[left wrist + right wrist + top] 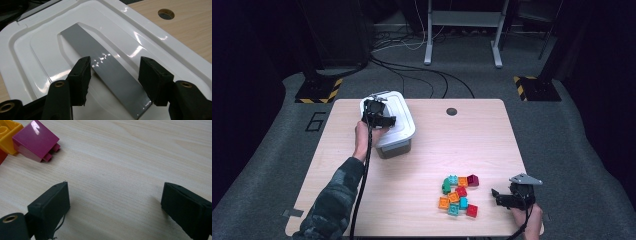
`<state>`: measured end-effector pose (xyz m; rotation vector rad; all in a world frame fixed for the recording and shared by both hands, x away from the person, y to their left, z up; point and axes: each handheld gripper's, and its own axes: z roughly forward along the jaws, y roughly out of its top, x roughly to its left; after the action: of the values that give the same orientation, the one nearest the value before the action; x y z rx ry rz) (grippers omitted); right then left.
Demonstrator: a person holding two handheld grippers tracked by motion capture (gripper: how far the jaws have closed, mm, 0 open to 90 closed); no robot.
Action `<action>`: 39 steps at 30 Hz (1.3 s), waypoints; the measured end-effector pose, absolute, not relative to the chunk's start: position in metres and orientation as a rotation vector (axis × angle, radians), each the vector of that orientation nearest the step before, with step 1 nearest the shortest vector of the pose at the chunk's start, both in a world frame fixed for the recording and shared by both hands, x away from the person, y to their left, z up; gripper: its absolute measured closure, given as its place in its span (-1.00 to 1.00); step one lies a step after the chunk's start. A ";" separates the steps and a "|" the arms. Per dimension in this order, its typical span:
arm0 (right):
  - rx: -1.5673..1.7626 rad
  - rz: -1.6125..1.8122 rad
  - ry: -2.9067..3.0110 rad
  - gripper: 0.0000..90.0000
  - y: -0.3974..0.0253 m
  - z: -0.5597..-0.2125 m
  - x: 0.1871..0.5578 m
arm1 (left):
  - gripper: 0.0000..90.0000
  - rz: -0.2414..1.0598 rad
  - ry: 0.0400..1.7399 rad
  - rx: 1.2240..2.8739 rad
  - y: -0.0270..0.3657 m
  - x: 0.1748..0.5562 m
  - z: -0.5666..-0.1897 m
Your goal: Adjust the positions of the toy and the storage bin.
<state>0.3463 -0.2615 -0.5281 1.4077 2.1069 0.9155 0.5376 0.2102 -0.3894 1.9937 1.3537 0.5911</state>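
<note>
Nearest, at the table's (412, 200) front right edge: right gripper (504, 197), held in a hand (528, 216), jaws spread wide with nothing between them, low over bare wood just right of the bricks (458, 195). In the right gripper view, gripper (115, 202) with bare tabletop (140, 157) between the jaws; magenta brick (36, 141) lying ahead to the left, touching a yellow brick (7, 133) at the frame's corner.

Bricks clustered in a loose heap on the table, front right of centre: orange, red, teal, green, and the magenta one (472, 180) at the heap's far right.

Farther back, left of centre: white-lidded box (392, 122) standing on the table. Left gripper (379, 116) over the lid, held by a hand (364, 132) with a camouflage sleeve (332, 200). In the left gripper view, gripper (113, 72) spread open, jaws straddling a grey strip (105, 67) running along the lid's (45, 57) recessed middle; contact with the strip not clear.

Beyond the box, a round hole (451, 111) in the tabletop near the far edge, seen also in the left gripper view (166, 13).
</note>
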 end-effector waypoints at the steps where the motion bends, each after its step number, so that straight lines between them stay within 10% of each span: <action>1: 1.407 0.916 2.107 -0.83 -0.262 -0.528 0.346 | -0.01 0.596 1.354 1.995 0.211 0.537 -0.389; 39: 1.409 0.918 2.103 -0.81 -0.262 -0.528 0.346 | 0.41 0.605 1.164 2.092 0.214 0.505 -0.389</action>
<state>0.3461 -0.2615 -0.5280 1.4089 2.1029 0.9178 0.5050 0.2138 -0.3888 2.0917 1.1639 0.6047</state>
